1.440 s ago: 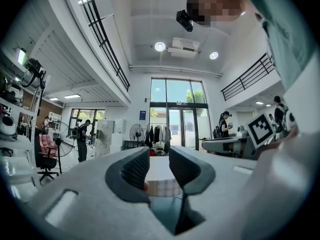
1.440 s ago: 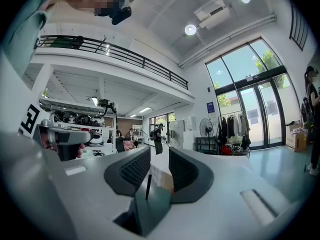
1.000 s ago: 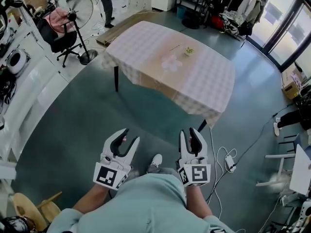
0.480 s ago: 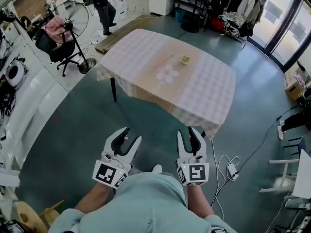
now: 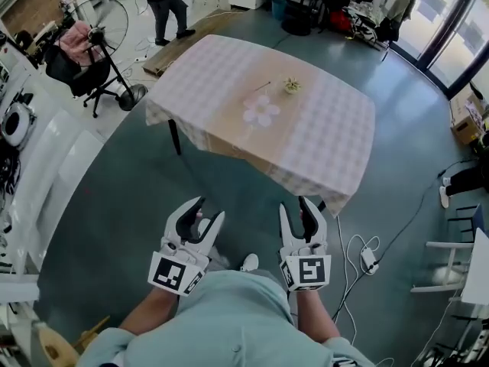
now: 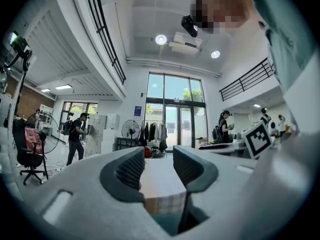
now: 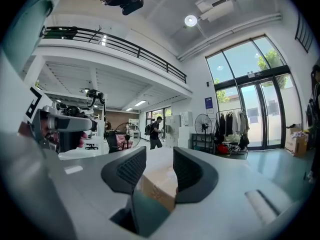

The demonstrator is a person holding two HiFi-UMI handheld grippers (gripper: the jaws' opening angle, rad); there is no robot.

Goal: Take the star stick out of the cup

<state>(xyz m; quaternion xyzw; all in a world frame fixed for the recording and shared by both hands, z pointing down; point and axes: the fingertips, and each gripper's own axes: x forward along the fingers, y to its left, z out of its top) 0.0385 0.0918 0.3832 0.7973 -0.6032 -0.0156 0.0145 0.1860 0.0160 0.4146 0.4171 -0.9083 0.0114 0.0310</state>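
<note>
The cup [image 5: 291,87] stands on the tabletop [image 5: 328,140], well apart from both grippers. A pale flower shape [image 5: 261,110] lies near it, and a thin line [image 5: 263,87] lies on the cloth just beside it. Something yellow-green shows at the cup's mouth, probably the star stick (too small to tell apart from here). The left gripper [image 5: 208,210] and right gripper [image 5: 295,205] point level toward the tabletop. The fingers of each have just been opening and stand wide, with nothing between them. I judge the star stick light, thin and stiff, apt to roll out of a loose pinch. The best hold is the shaft just above the rim, lifted straight up. The cup looks light too and may tip or ride along, so the other gripper should steady it.
</note>
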